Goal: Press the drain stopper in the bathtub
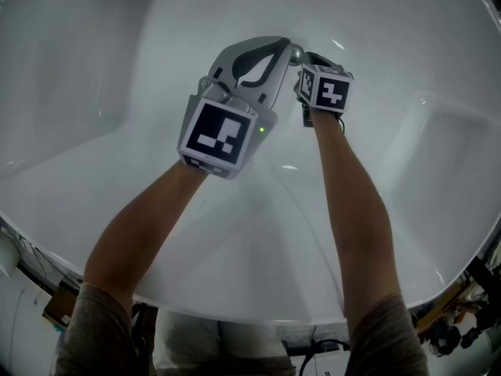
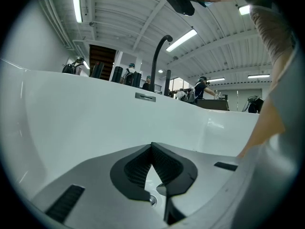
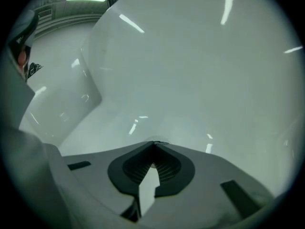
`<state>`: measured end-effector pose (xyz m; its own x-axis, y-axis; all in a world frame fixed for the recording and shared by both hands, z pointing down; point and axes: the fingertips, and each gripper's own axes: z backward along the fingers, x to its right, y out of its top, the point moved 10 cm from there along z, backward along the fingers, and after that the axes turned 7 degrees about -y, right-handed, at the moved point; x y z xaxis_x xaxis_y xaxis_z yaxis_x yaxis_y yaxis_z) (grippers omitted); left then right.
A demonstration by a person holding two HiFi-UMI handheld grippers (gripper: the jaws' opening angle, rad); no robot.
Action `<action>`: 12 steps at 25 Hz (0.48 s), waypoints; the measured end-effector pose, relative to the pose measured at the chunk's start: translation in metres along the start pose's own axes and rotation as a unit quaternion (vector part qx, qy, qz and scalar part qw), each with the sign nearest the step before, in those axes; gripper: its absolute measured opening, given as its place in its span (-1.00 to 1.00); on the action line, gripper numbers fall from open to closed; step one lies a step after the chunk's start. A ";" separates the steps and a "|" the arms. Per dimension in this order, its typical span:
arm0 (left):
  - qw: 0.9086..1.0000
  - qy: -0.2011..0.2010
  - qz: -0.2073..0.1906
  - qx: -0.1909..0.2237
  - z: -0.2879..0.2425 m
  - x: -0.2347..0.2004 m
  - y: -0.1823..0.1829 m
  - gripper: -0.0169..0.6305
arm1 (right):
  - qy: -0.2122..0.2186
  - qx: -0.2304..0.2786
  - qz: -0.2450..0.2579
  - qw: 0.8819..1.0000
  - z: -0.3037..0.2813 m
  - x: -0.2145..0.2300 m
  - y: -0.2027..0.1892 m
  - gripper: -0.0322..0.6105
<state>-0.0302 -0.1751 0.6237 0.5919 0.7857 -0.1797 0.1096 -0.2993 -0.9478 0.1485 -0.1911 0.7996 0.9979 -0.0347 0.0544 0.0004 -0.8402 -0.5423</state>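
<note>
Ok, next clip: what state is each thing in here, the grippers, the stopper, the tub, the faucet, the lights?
Left gripper: shut, nothing between its jaws.
Right gripper: shut, empty, tips close to the stopper.
Drain stopper: mostly covered by the gripper tips; up or down cannot be told.
Bathtub: no water in it.
Faucet: not running.
Ceiling lights: on.

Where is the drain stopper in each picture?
Head view: the drain stopper is the shiny knob at upper middle, at the tip of the left gripper.
Left gripper view: probably the small shiny ring at bottom middle, seen through the gap between the jaws.
Right gripper view: a faint round rim in the middle, just past the shut tips of the right gripper.
Shared landmark: the white bathtub around it.
</note>
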 end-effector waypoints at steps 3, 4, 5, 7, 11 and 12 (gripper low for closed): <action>1.000 0.009 0.009 0.004 0.013 0.011 0.029 -0.94 | 0.008 0.019 -0.005 1.000 0.042 -0.007 0.013 -0.90; 1.000 0.010 0.008 0.005 0.019 0.016 0.040 -0.94 | 0.010 0.025 -0.005 1.000 0.058 -0.009 0.017 -0.90; 1.000 0.011 0.006 0.007 0.024 0.022 0.051 -0.94 | 0.012 0.030 -0.005 0.999 0.073 -0.011 0.022 -0.90; 1.000 0.012 0.002 0.010 0.032 0.034 0.070 -0.94 | 0.017 0.038 -0.004 0.999 0.101 -0.011 0.030 -0.90; 1.000 0.019 0.001 0.015 0.048 0.052 0.107 -0.94 | 0.025 0.053 -0.006 0.998 0.150 -0.011 0.049 -0.90; 1.000 0.021 0.001 0.015 0.052 0.056 0.117 -0.94 | 0.026 0.056 -0.007 0.998 0.163 -0.012 0.054 -0.90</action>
<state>-0.0263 -0.1378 0.4890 0.6247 0.7618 -0.1716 0.0842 -0.2842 -0.9551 0.1474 -0.1480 0.6331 0.9930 -0.0540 0.1046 0.0244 -0.7750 -0.6315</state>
